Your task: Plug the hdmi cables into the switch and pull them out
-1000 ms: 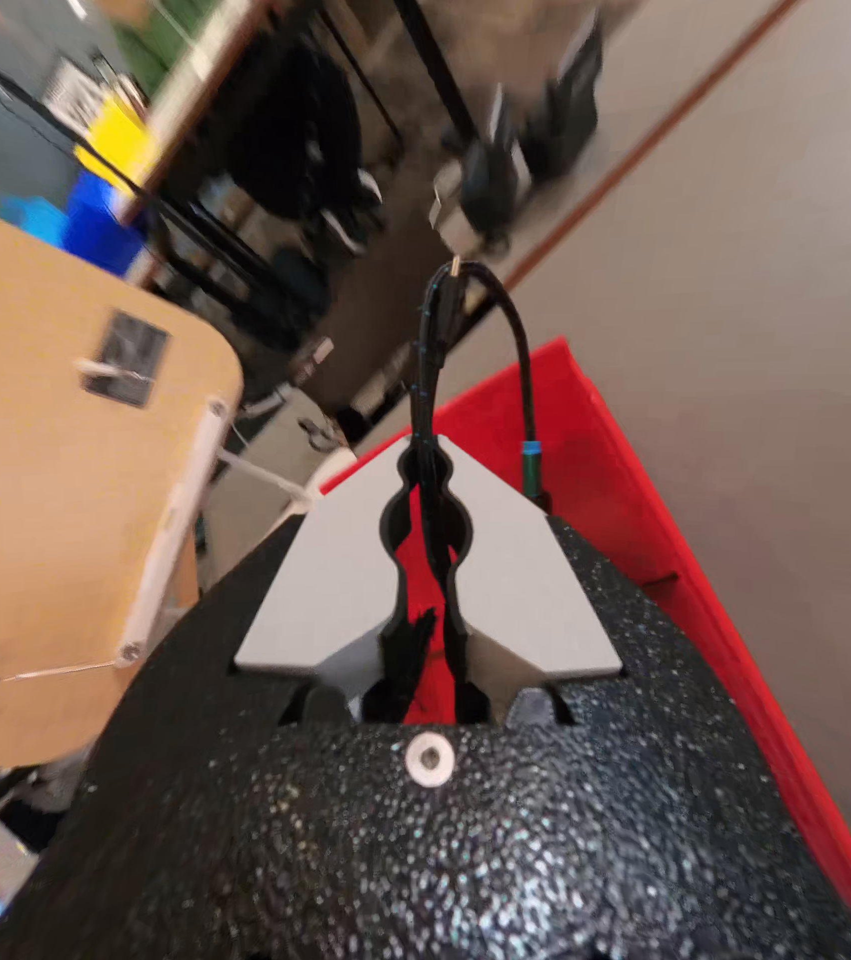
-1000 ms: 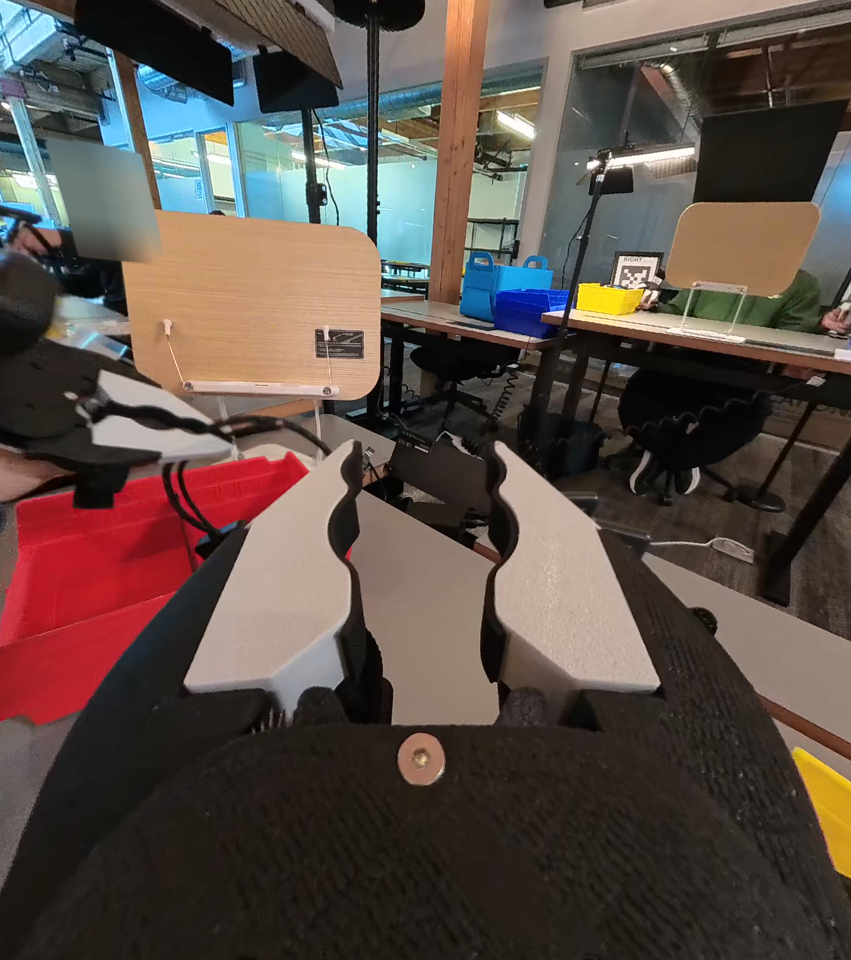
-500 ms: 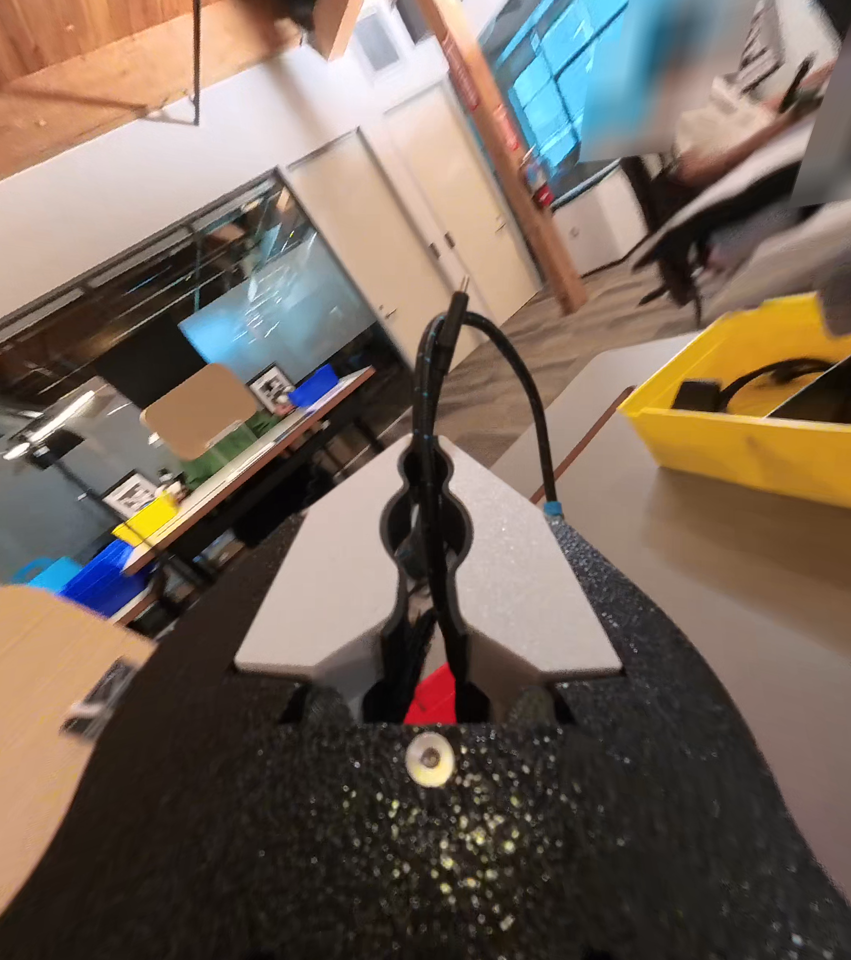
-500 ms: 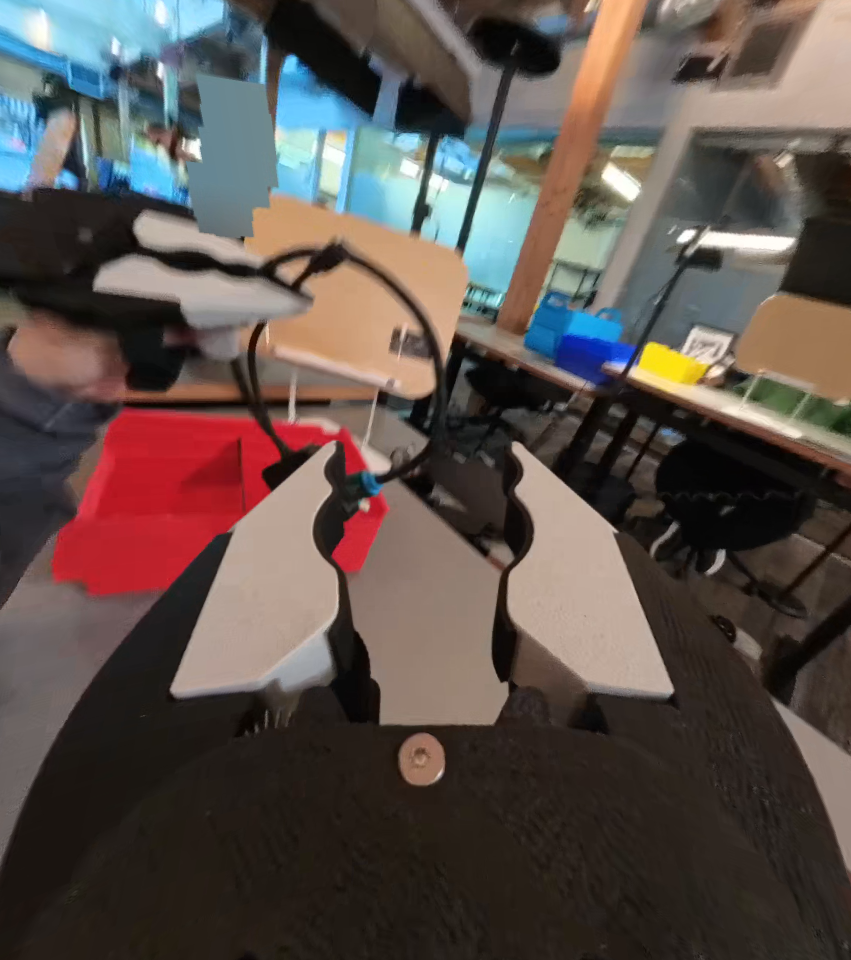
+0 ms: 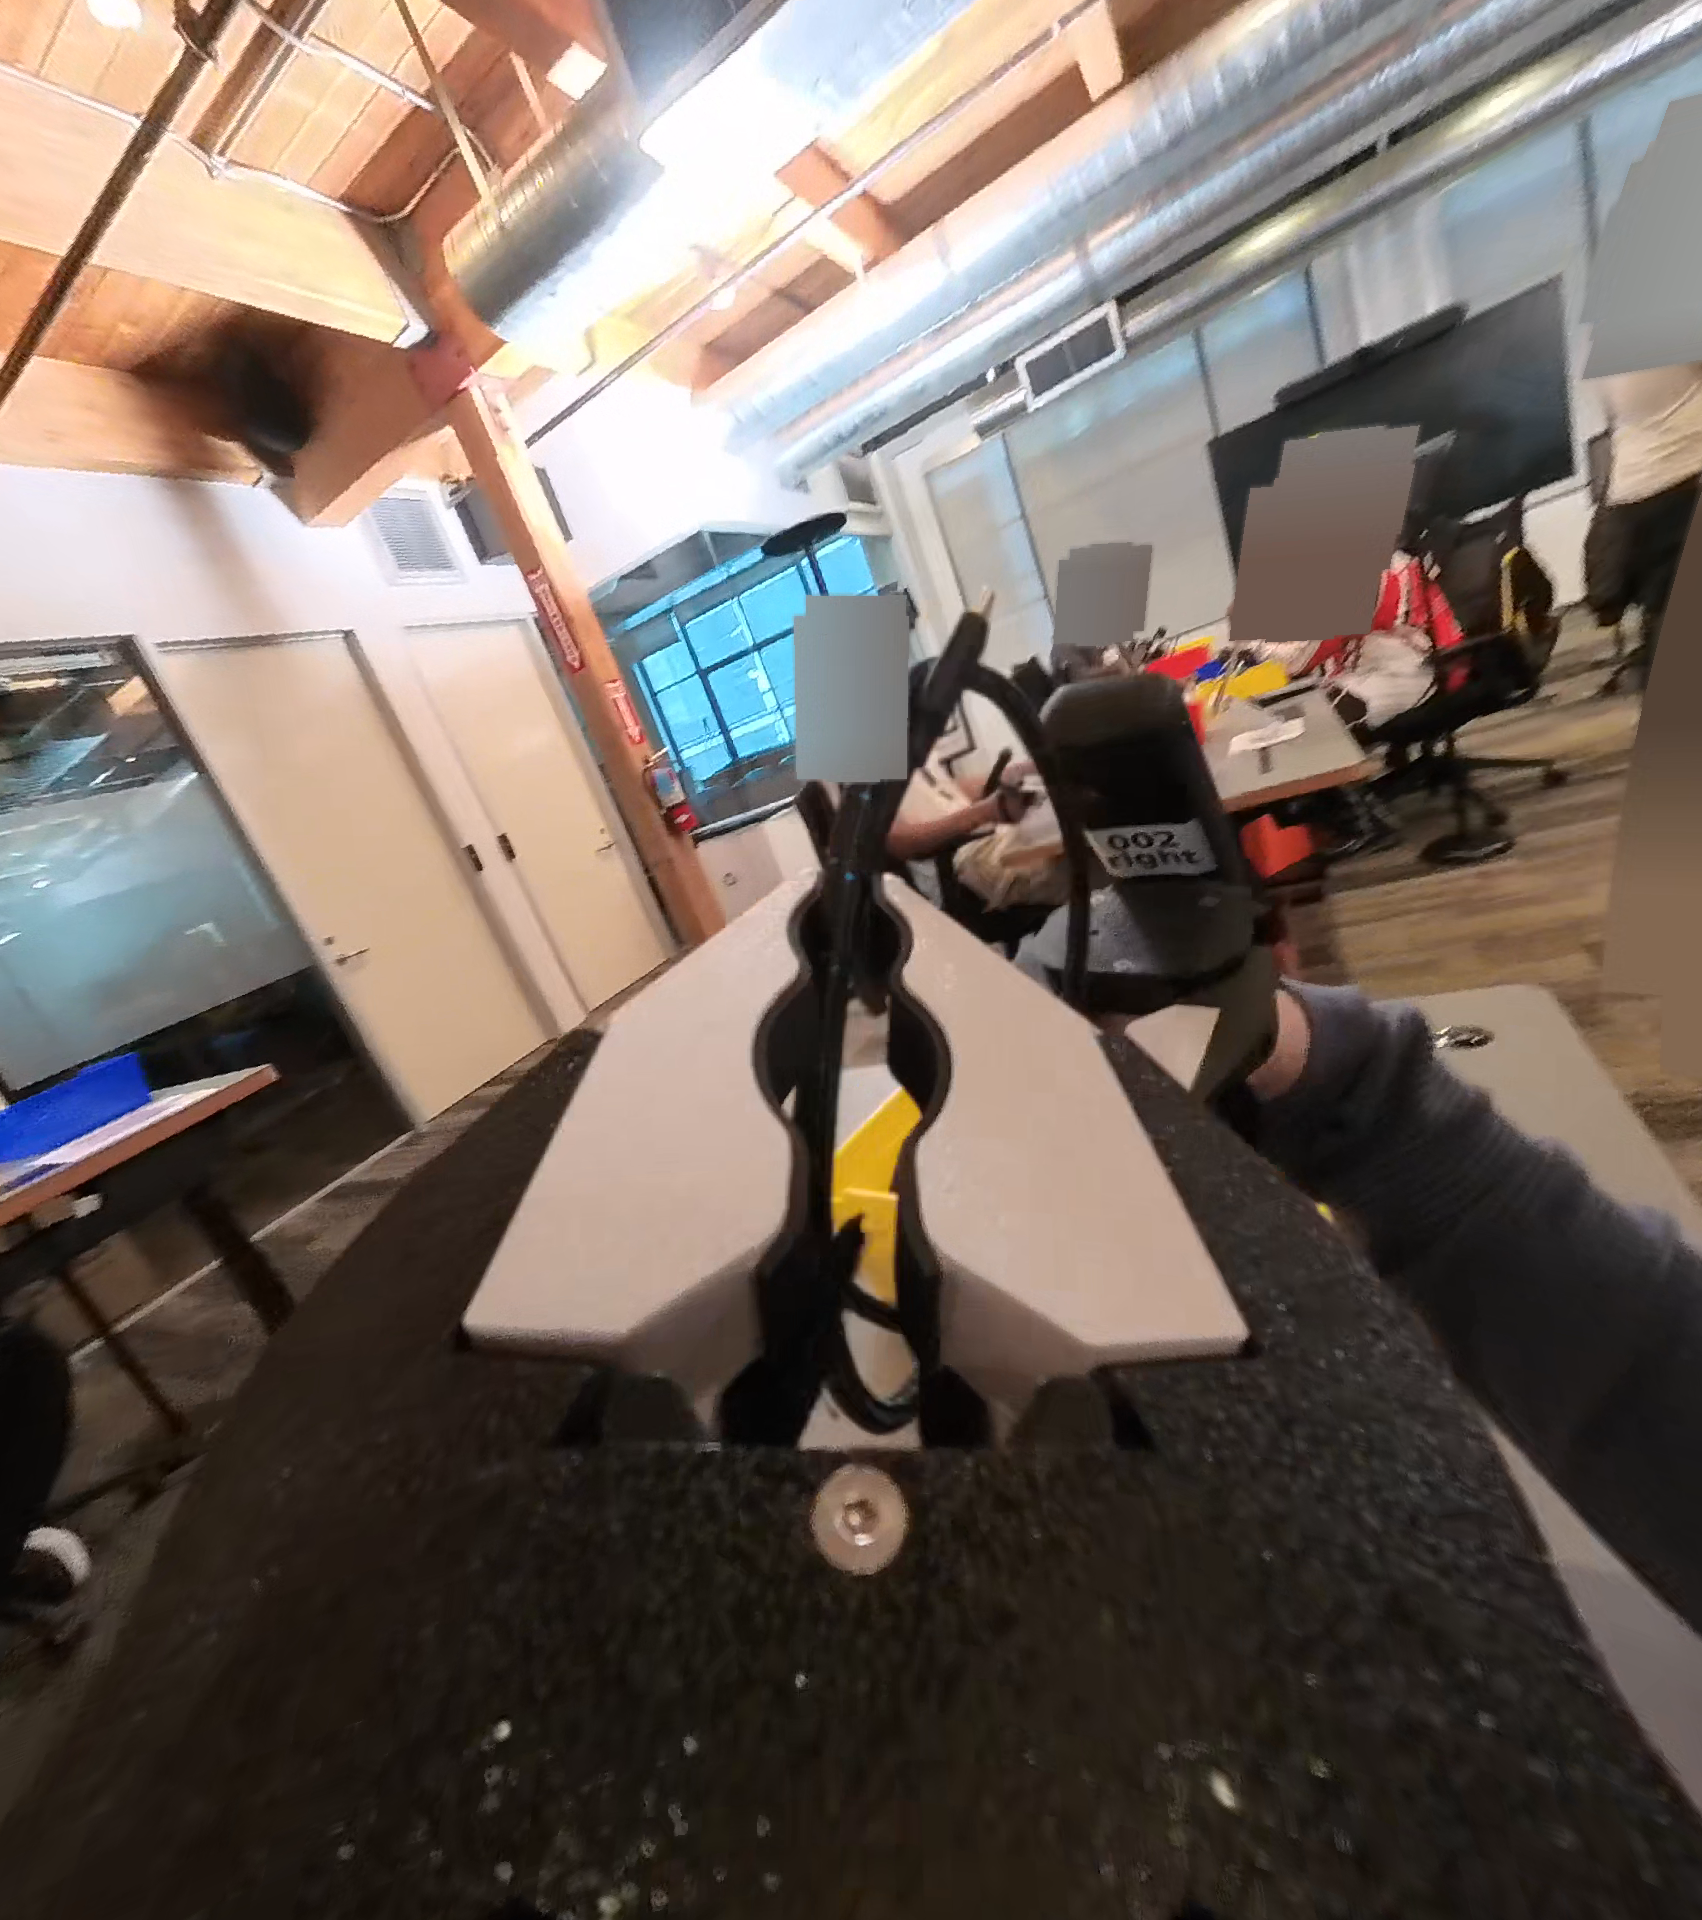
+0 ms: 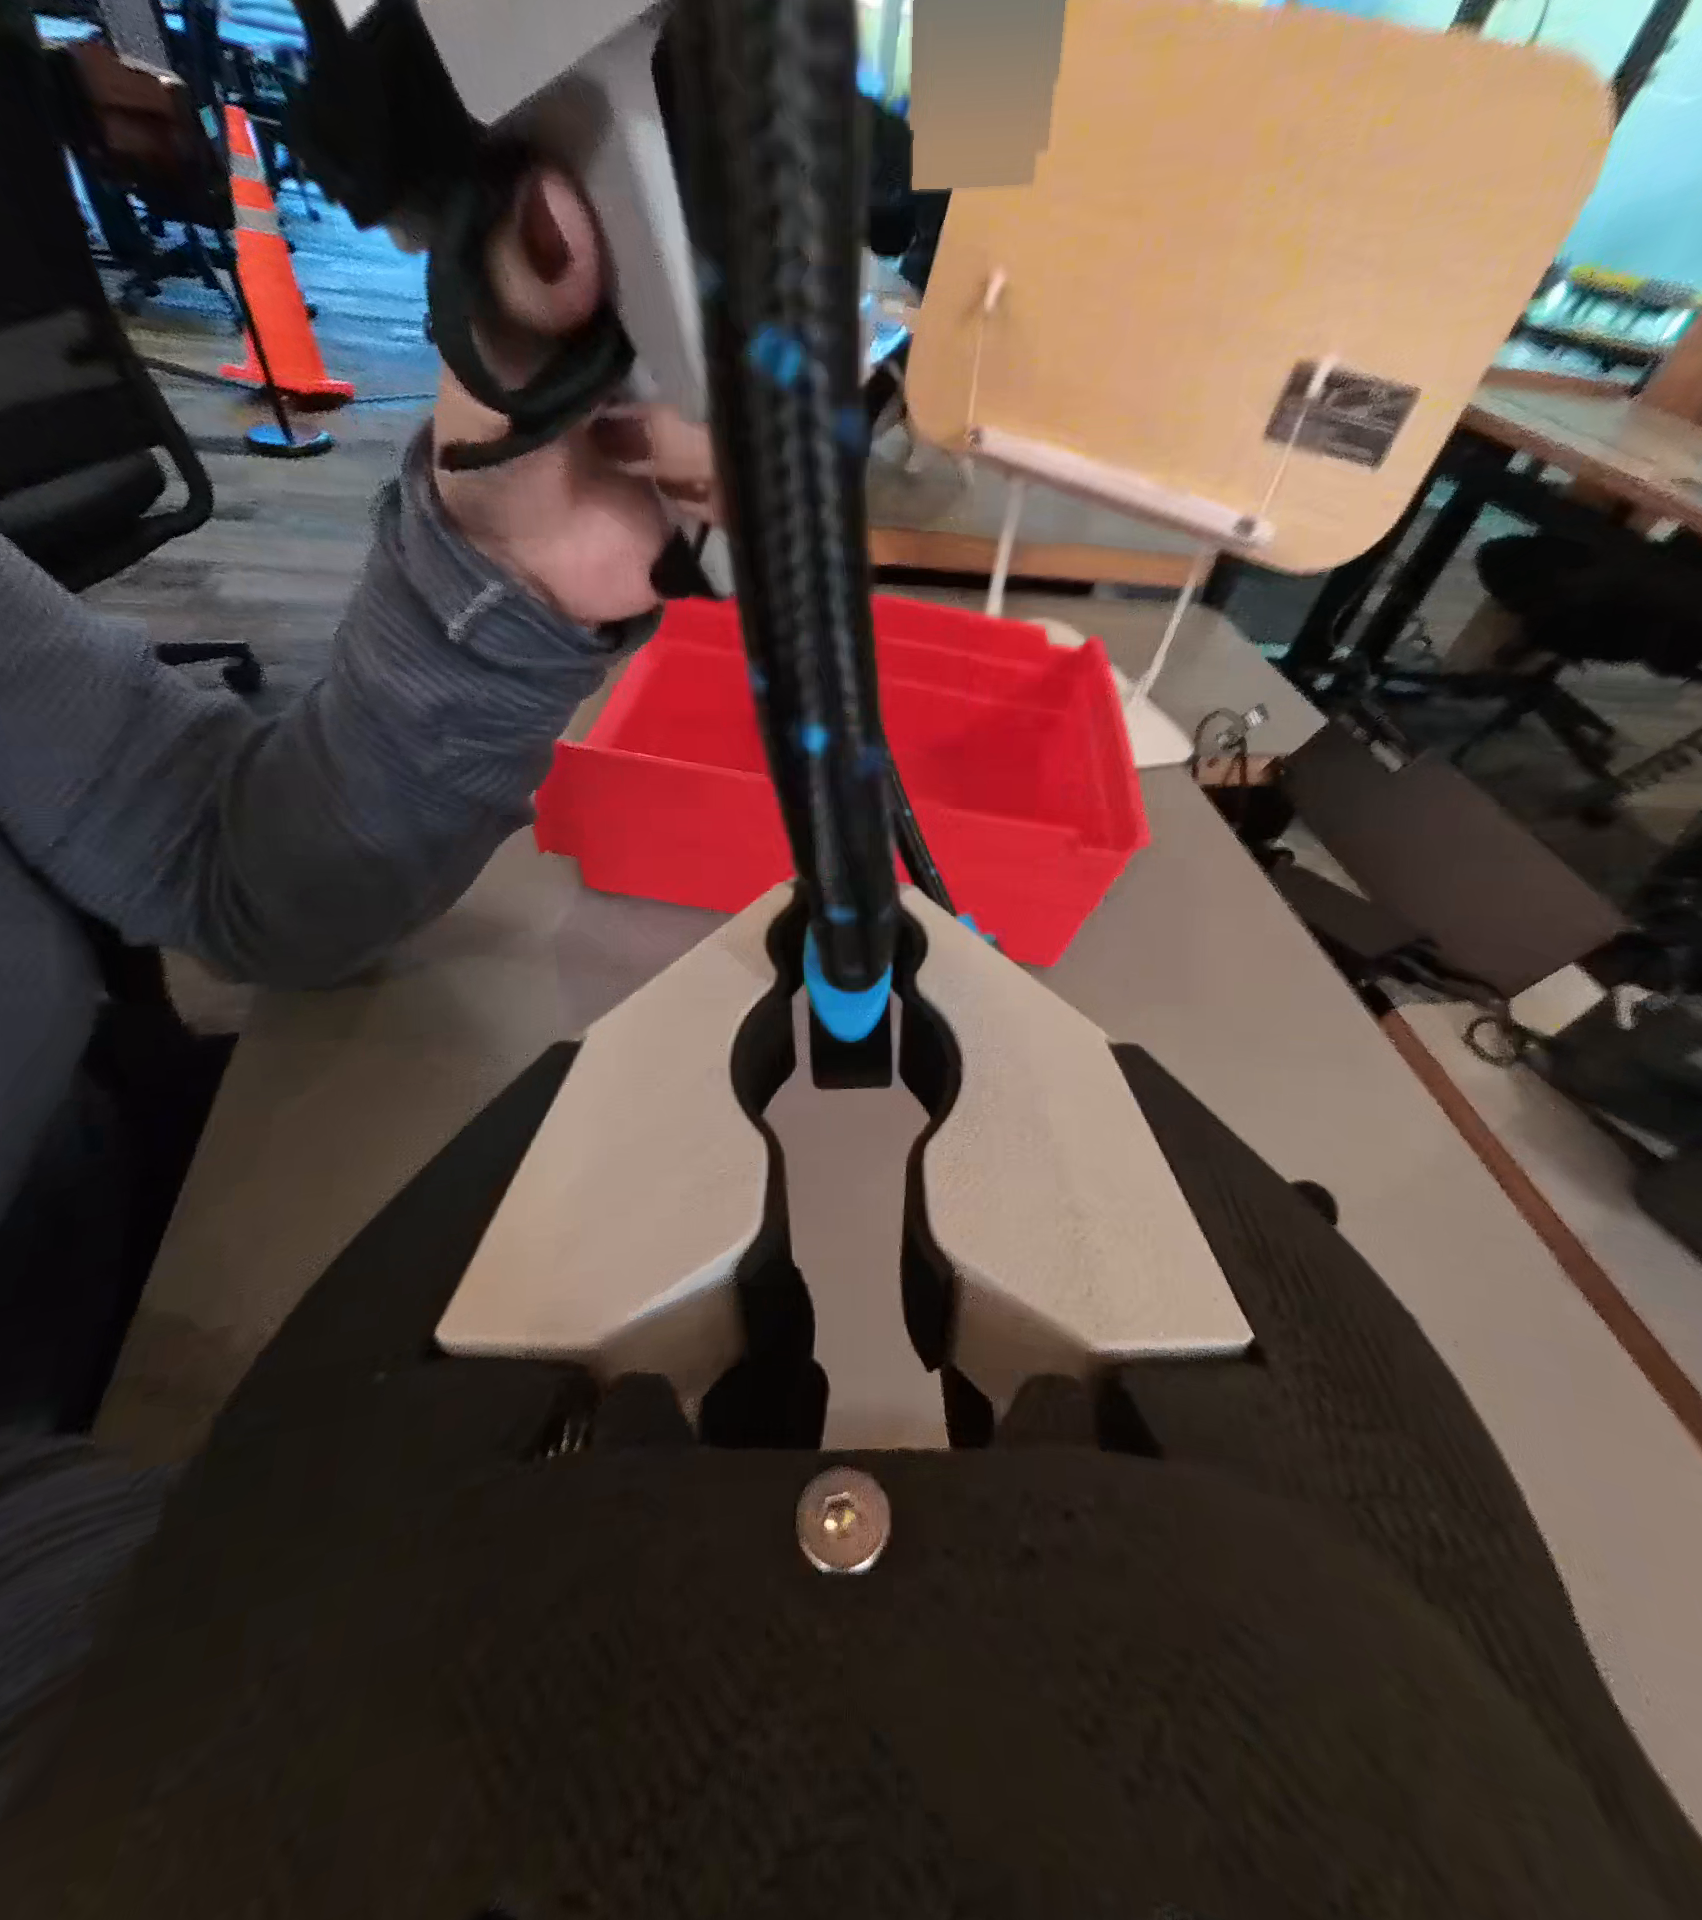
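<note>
Cable [image 6: 805, 520] (black braided) clamped by both grippers' jaws.

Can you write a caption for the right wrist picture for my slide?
Right gripper closing its jaws on the blue-collared plug of a black braided cable hanging from the left gripper, red bin behind.

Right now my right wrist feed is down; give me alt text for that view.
The right gripper is closing around a black braided cable at its blue-collared plug; whether it grips is unclear. The cable runs up to the left gripper, held high in a hand. Behind, a red bin sits on the grey table.
</note>
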The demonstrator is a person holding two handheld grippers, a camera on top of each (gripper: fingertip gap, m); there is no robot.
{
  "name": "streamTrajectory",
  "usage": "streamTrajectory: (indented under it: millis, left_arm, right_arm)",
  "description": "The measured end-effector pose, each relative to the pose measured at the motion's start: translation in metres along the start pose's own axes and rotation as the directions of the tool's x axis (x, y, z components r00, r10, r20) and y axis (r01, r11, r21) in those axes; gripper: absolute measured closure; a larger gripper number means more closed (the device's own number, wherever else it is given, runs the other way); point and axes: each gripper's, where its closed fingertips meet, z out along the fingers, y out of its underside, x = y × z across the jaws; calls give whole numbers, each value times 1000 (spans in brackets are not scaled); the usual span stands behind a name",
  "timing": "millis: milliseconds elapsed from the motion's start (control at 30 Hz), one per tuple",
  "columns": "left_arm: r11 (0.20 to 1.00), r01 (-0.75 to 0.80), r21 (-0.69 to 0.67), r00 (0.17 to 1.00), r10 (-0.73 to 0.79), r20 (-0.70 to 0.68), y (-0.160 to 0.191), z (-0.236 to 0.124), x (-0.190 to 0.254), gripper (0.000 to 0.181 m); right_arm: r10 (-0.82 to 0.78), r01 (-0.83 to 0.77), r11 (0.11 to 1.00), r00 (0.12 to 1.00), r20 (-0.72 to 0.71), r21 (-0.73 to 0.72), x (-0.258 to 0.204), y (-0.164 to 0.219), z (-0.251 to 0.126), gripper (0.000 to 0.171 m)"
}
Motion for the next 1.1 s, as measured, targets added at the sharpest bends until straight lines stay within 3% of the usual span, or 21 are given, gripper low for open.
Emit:
streamTrajectory:
  millis: [67, 100, 133, 200, 333, 433, 600, 700, 867, 1100]
  left_arm:
    - [998, 43, 44, 999, -43, 17, -5, -2, -5, 165]
    - [997, 63, 40, 998, -64, 25, -4, -3, -8, 132]
    - [996, 85, -3, 996, -85, 18, 2, -2, -10, 111]
    - [988, 118, -98, 993, -119, -9, 20, 1, -10, 84]
    - [949, 191, -249, 968, -225, -114, 58, 11, 5, 70]
    - [925, 194, -327, 935, -276, -225, 81, 18, 25, 79]
    - [946, 170, -278, 900, -263, -347, 80, 24, 44, 136]
    - [959, 162, -231, 897, -241, -372, 71, 20, 45, 160]
    - [971, 148, -187, 915, -206, -348, 64, 15, 36, 163]
    - [971, 238, -6, 925, -229, -302, 35, 16, 22, 163]
  right_arm:
    - [-32, 34, 998, 999, -31, 49, 5, -10, -3, 159]
    - [-37, 40, 995, 999, -41, 88, 7, -16, -5, 159]
    - [-32, 37, 990, 999, -40, 135, 8, -23, -9, 160]
    - [-17, 23, 973, 999, -27, 228, 10, -35, -16, 160]
    - [-29, 20, 946, 999, 24, 324, 4, -48, -23, 159]
    - [-56, 30, 932, 997, 60, 360, -4, -57, -21, 159]
    - [-72, 31, 924, 993, 94, 380, -10, -64, -16, 159]
    - [-56, 14, 918, 994, 94, 397, -9, -66, -17, 159]
    - [1, -39, 866, 997, 77, 499, 0, -80, -31, 133]
    - [10, -42, 848, 998, 64, 529, 3, -86, -32, 138]
